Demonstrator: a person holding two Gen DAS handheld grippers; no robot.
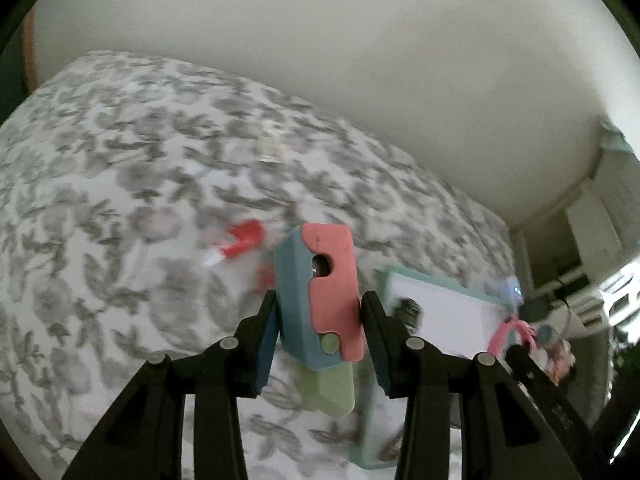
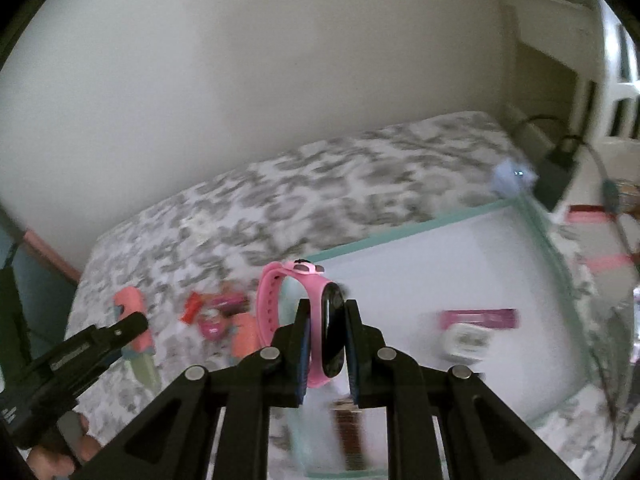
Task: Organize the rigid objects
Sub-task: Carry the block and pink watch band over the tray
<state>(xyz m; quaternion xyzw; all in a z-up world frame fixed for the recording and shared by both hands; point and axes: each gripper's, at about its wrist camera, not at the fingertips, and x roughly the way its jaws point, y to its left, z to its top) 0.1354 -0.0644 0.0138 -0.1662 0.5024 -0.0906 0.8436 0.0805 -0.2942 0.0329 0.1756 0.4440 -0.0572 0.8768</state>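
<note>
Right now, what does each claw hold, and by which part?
The left claw grips the pink-and-blue toy knife across its handle. The right claw is shut on the pink wristband at its black screen.

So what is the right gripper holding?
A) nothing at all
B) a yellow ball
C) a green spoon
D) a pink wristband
D: in the right wrist view, the right gripper has its jaws shut on the black face of a pink wristband, held up above the white tray.
</note>
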